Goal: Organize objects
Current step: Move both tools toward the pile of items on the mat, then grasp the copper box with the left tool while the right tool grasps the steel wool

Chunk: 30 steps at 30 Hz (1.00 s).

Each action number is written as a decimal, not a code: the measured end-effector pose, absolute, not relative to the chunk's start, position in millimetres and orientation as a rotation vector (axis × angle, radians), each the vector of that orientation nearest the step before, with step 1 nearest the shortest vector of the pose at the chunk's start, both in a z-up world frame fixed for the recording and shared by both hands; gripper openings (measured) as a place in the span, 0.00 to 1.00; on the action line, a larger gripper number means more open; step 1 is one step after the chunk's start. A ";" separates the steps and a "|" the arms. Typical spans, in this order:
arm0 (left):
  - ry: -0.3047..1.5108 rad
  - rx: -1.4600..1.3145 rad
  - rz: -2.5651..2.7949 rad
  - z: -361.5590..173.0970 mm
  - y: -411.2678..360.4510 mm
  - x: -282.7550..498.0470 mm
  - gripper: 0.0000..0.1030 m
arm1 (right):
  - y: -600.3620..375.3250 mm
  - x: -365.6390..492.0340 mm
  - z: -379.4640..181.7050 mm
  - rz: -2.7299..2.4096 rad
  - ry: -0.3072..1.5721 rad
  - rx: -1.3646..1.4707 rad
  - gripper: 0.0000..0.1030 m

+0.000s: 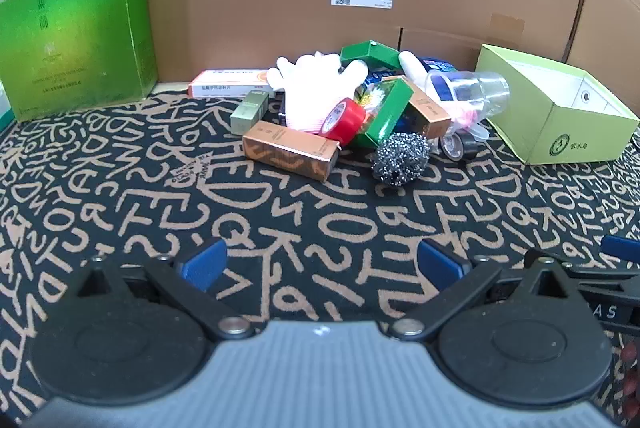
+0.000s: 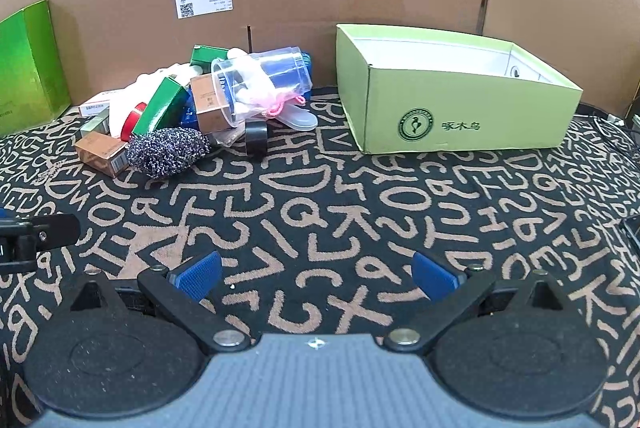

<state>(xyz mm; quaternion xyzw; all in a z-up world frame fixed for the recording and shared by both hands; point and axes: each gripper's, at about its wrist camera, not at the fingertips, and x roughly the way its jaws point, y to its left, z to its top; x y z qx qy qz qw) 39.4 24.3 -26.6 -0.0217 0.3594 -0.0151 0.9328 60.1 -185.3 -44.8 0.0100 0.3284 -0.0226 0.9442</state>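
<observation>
Both claws, left claw point(image 1: 322, 266) and right claw point(image 2: 316, 274), hang released and empty above the patterned table point(image 2: 360, 212). Ahead lies the jumbled pile point(image 1: 360, 116), apparently awaiting sorting; the open green box point(image 2: 452, 120) stands ahead-right, likely its destination.

scourer point(image 1: 400, 158): wiry metal | cup point(image 2: 262, 84): clear plastic | green box point(image 1: 76, 32): glossy

Two brown cartons point(image 1: 291, 149), two tape rolls point(image 1: 344, 119), one scourer point(image 1: 400, 158), one glove point(image 1: 312, 92).
</observation>
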 end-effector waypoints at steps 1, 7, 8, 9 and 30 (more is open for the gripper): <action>0.734 -0.044 -0.031 -27.4 24.7 40.9 1.00 | -185.3 60.8 -45.2 -0.037 0.663 0.026 1.00; 0.745 -0.035 -0.053 -28.8 33.0 54.8 1.00 | -179.0 71.6 -45.3 0.050 0.637 0.049 1.00; 0.748 -0.039 -0.053 -28.1 35.7 58.9 1.00 | -177.0 74.3 -45.0 0.065 0.629 0.052 1.00; 0.751 -0.045 -0.050 -27.1 38.9 64.3 1.00 | -175.0 77.7 -44.4 0.079 0.617 0.058 1.00; 0.793 0.016 -0.117 -46.8 53.6 175.2 1.00 | -107.4 158.9 -52.7 0.329 0.597 -0.105 0.94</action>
